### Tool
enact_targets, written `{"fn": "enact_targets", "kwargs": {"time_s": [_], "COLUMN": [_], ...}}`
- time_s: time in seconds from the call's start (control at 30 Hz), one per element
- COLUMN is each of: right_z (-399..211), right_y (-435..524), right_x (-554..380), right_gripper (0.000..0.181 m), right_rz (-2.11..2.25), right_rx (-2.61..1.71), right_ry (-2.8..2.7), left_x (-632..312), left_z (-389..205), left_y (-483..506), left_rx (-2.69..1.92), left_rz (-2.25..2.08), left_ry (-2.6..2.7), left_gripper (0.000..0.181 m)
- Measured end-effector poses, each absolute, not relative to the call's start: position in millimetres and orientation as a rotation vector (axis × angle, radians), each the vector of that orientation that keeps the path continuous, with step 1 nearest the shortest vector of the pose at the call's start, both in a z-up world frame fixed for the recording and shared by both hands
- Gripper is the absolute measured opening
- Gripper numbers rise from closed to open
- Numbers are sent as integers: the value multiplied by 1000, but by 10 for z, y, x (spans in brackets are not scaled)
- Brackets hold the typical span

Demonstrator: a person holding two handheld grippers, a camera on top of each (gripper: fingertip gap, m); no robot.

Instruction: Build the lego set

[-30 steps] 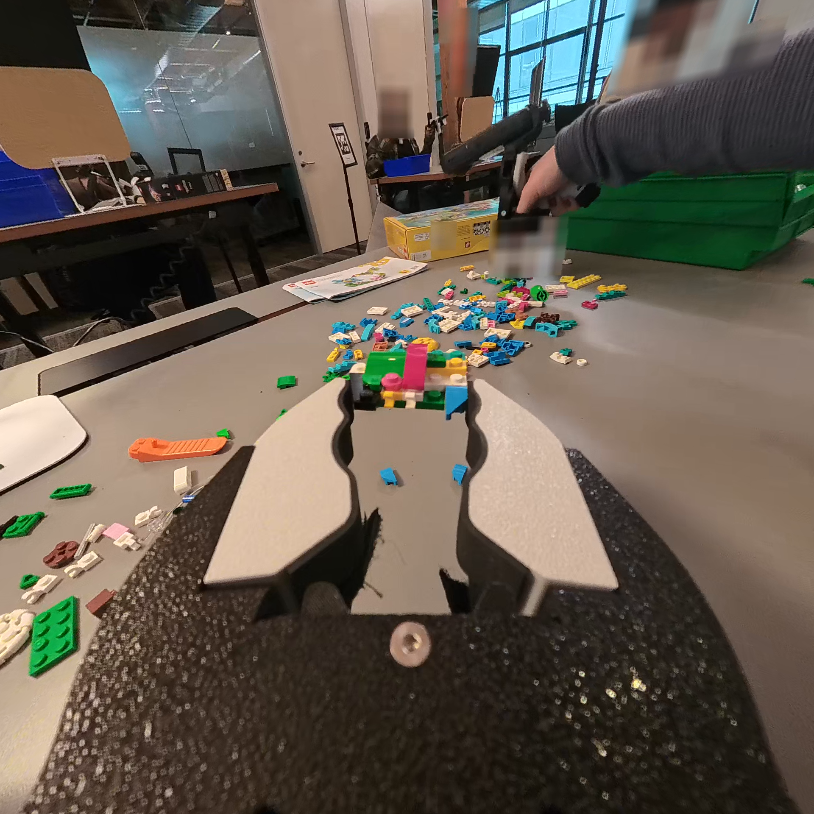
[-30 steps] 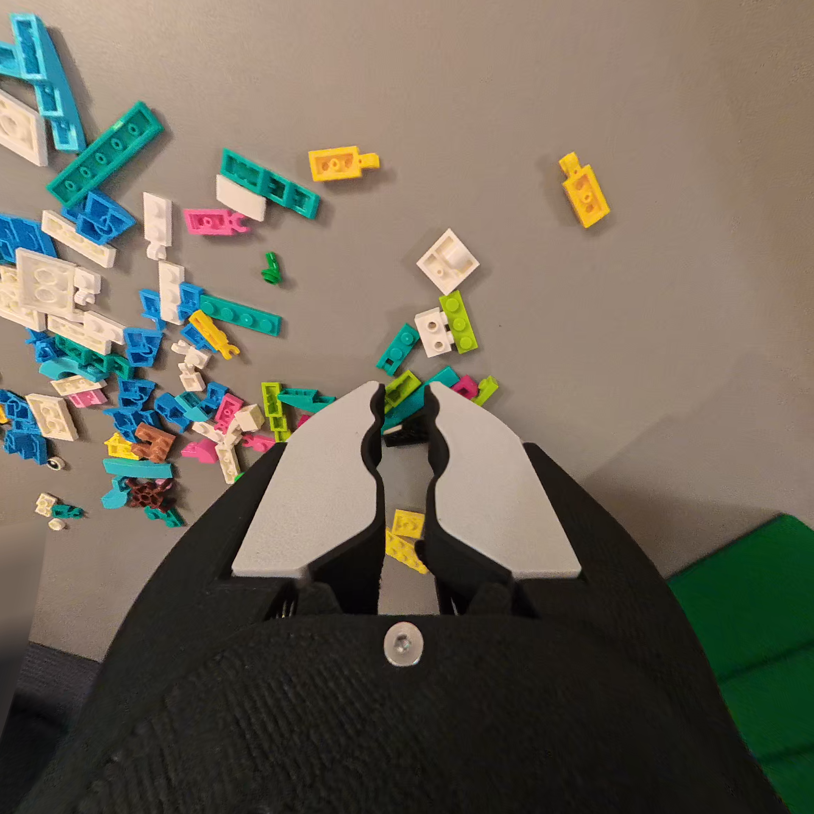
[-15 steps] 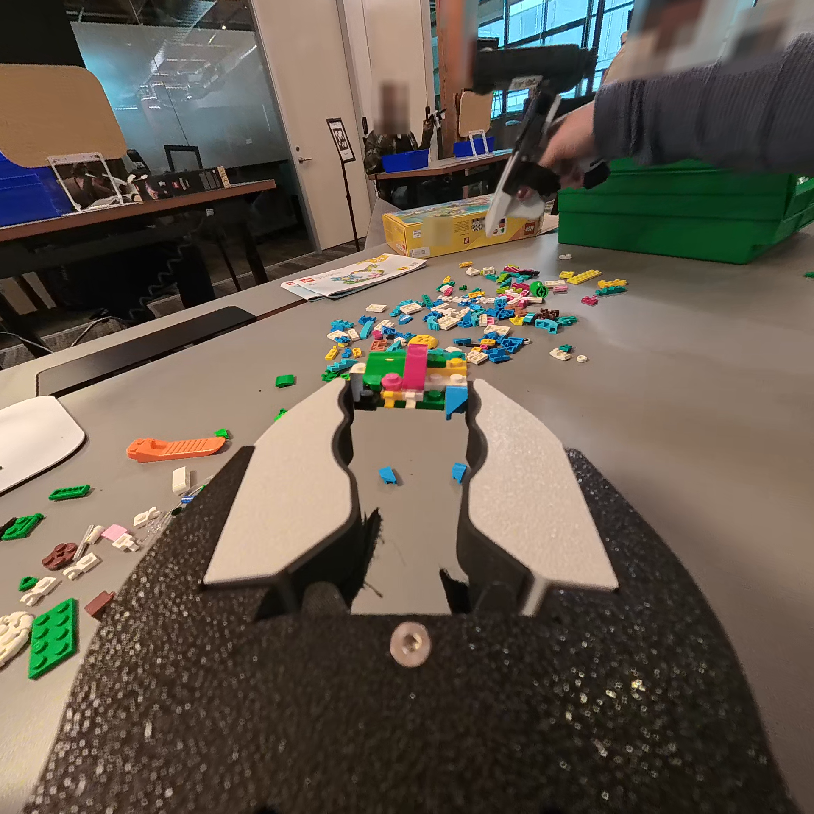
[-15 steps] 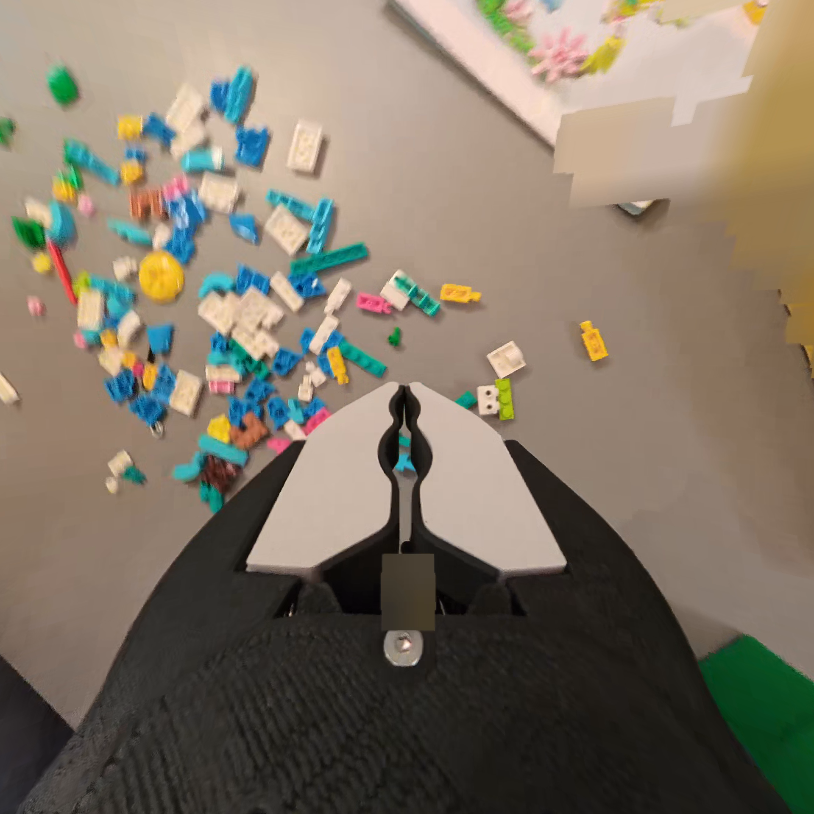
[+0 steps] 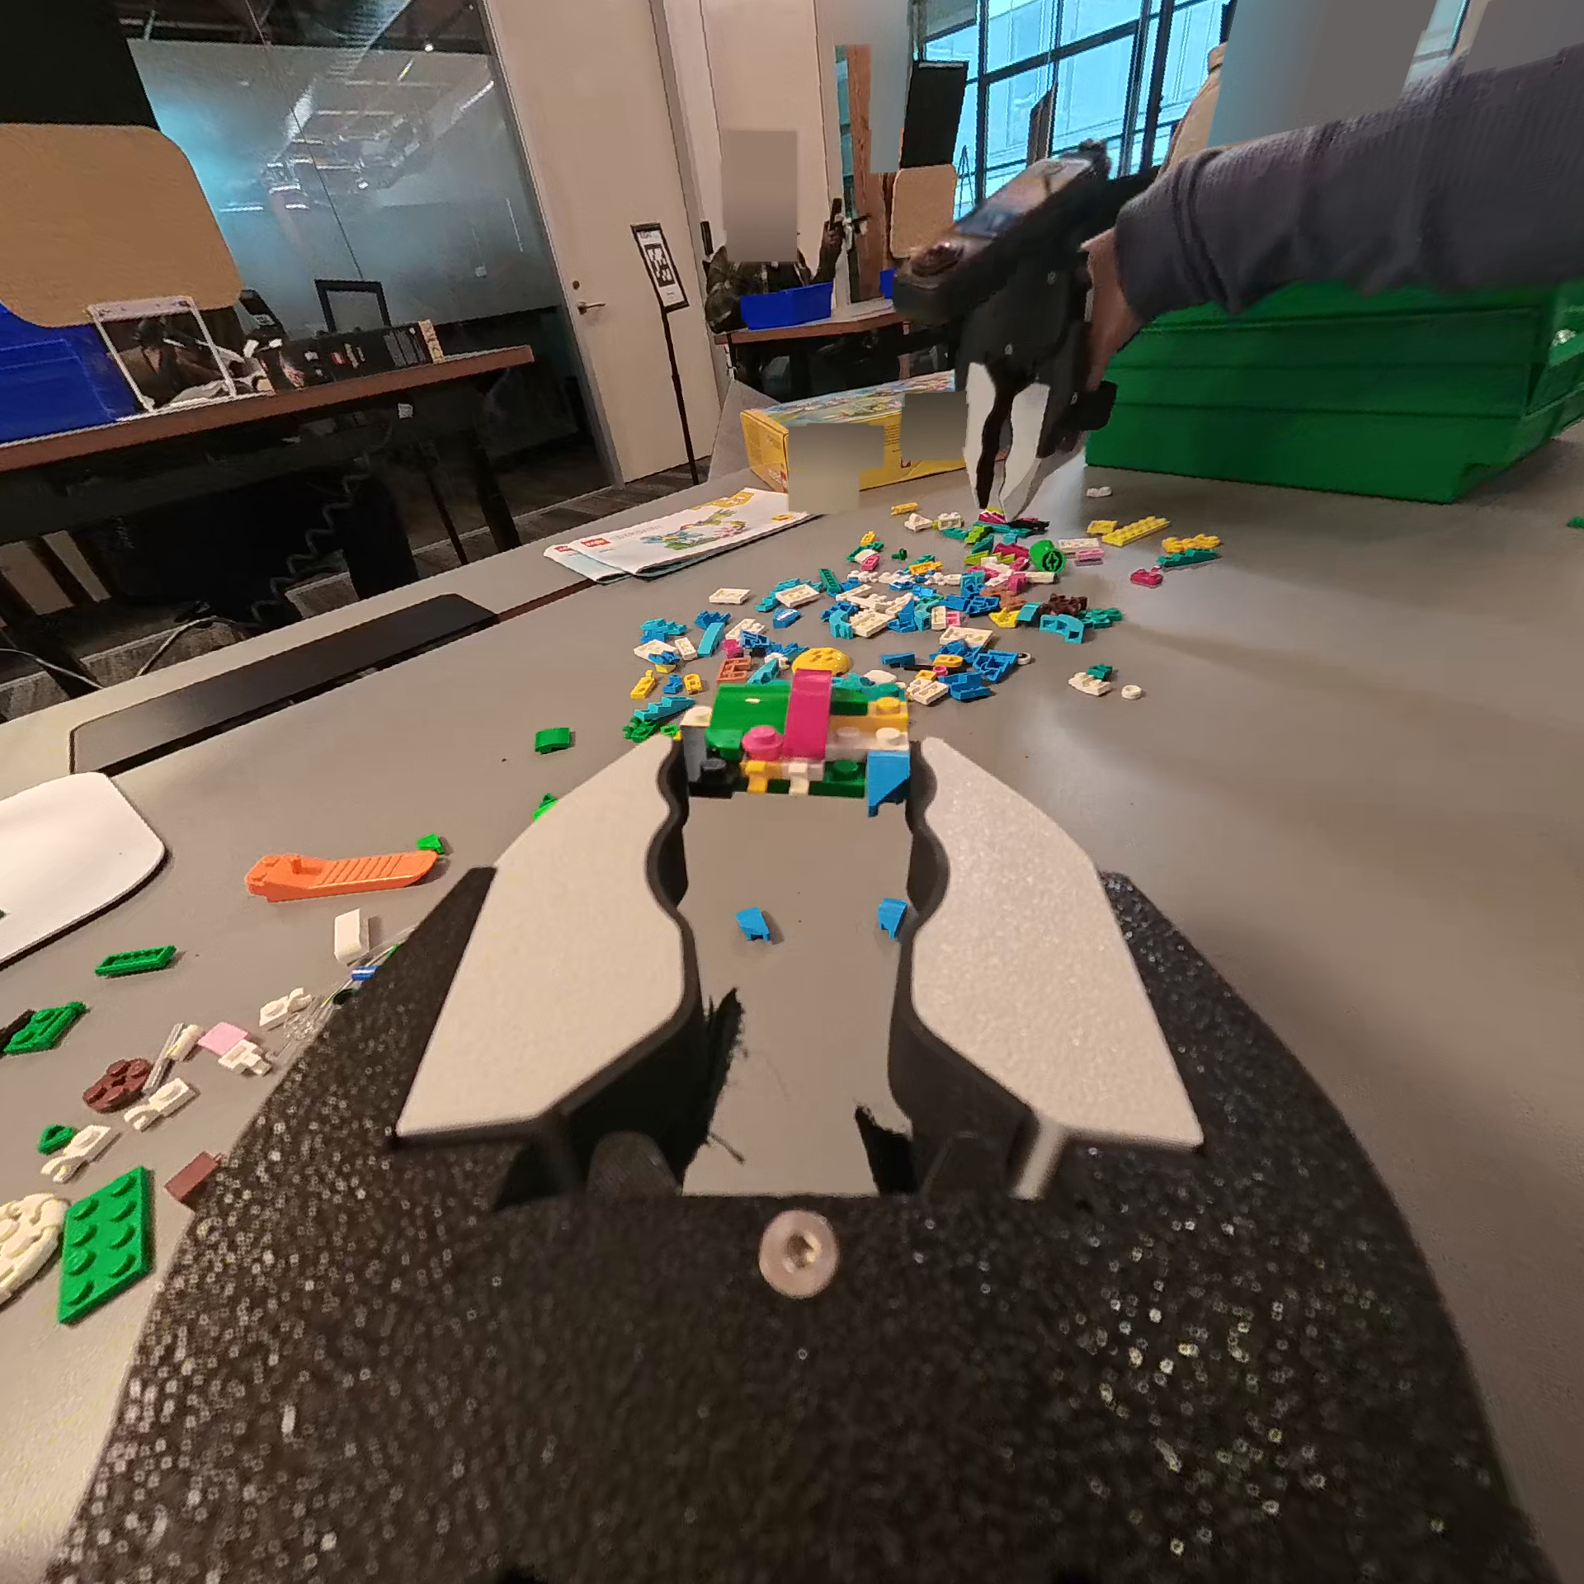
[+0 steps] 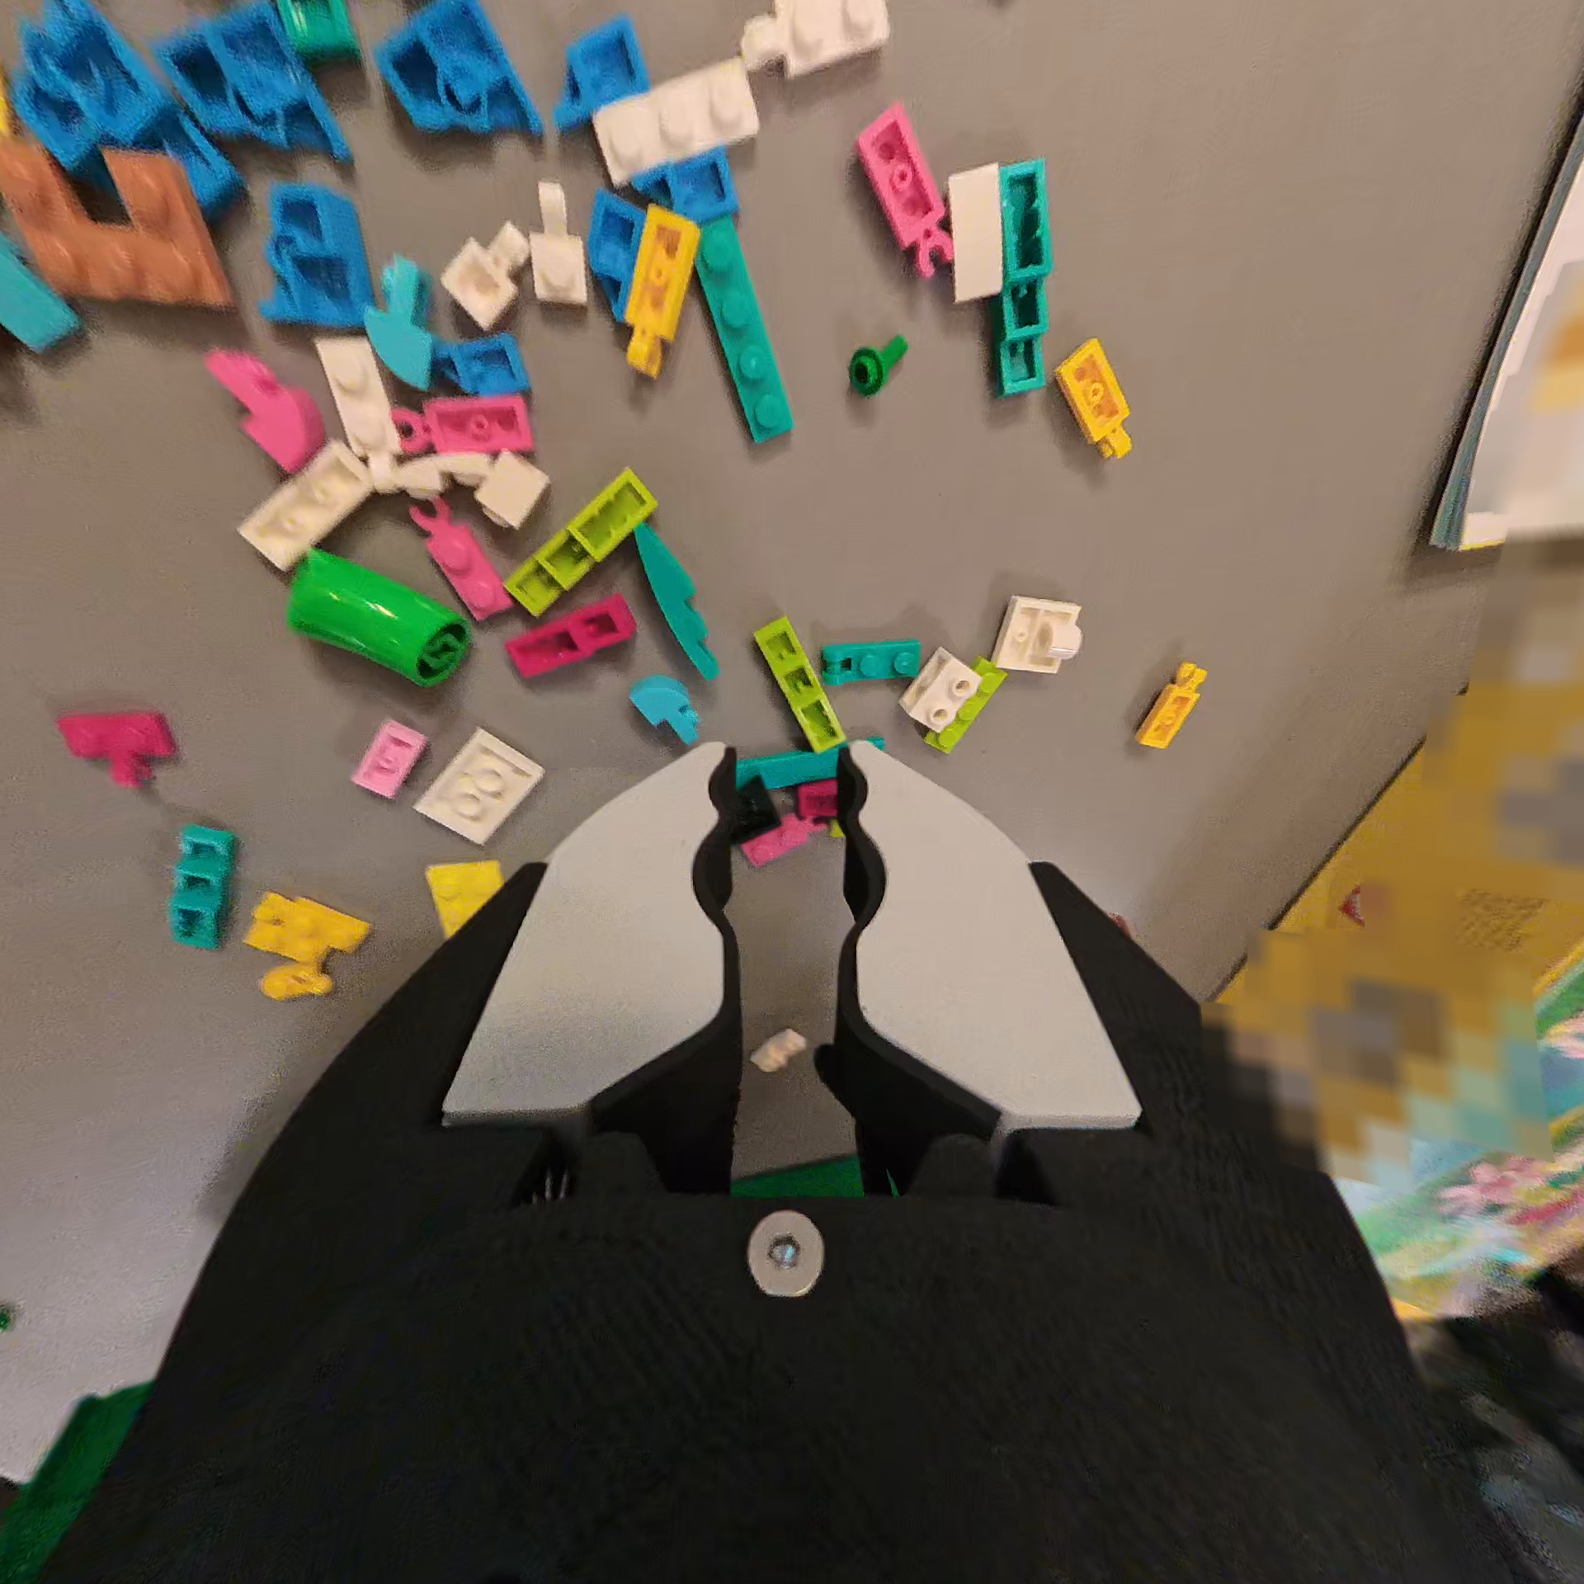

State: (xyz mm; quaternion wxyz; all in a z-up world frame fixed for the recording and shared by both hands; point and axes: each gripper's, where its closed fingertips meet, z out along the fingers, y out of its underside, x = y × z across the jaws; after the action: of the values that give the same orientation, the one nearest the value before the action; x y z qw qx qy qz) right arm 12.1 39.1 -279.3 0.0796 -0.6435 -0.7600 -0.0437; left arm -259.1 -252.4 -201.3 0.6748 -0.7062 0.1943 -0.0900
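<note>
My left gripper (image 5: 799, 763) is shut on a small multicoloured lego build (image 5: 797, 729) of green, pink, yellow, white and blue pieces, held just above the grey table (image 5: 1286, 771). My right gripper (image 6: 787, 763) is open, with its tips down at the far edge of the loose brick pile (image 5: 900, 600). Between its tips lie a teal plate (image 6: 789, 765), a small black piece (image 6: 754, 806) and pink pieces (image 6: 771, 844). It also shows in the left wrist view (image 5: 999, 497), held by a hand in a grey sleeve.
An instruction booklet (image 5: 677, 536), a yellow box (image 5: 823, 437) and a green bin (image 5: 1329, 403) stand beyond the pile. An orange brick separator (image 5: 339, 874), a white pad (image 5: 60, 857) and green plates (image 5: 103, 1243) lie at the left. A green curved piece (image 6: 377, 617) lies in the pile. The gap from one gripper's tips to the other's is roughly 40 centimeters.
The right gripper was shut and lifted above the pile half a second ago; it has now come down to the pile's far edge and opened. The left gripper and its build have not moved.
</note>
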Motion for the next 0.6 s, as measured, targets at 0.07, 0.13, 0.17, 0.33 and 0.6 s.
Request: {"fn": "enact_targets", "kwargs": {"time_s": [0.07, 0.13, 0.17, 0.33, 0.6], "right_z": [-2804, -2820, -2829, -2913, -2695], "right_y": [424, 440, 442, 437, 283], "right_x": [127, 115, 107, 100, -330], "right_gripper": [20, 19, 19, 19, 6], "right_rz": [-149, -119, -100, -53, -16], "right_rx": [-1925, -1949, -1959, -2018, -1778], "right_ry": [-2305, -2313, -2316, -2334, -2270], "left_x": [-2588, -2585, -2583, -2570, -2553], "left_z": [-2016, -2018, -2020, -2036, -2053], "left_y": [-2523, -2523, -2522, -2518, -2515], "left_rx": [-1591, -1592, -1593, -1602, -1610], "left_rz": [-202, -200, -198, -190, -186], "left_ry": [440, 443, 445, 457, 471], "left_gripper": [49, 49, 49, 49, 49]}}
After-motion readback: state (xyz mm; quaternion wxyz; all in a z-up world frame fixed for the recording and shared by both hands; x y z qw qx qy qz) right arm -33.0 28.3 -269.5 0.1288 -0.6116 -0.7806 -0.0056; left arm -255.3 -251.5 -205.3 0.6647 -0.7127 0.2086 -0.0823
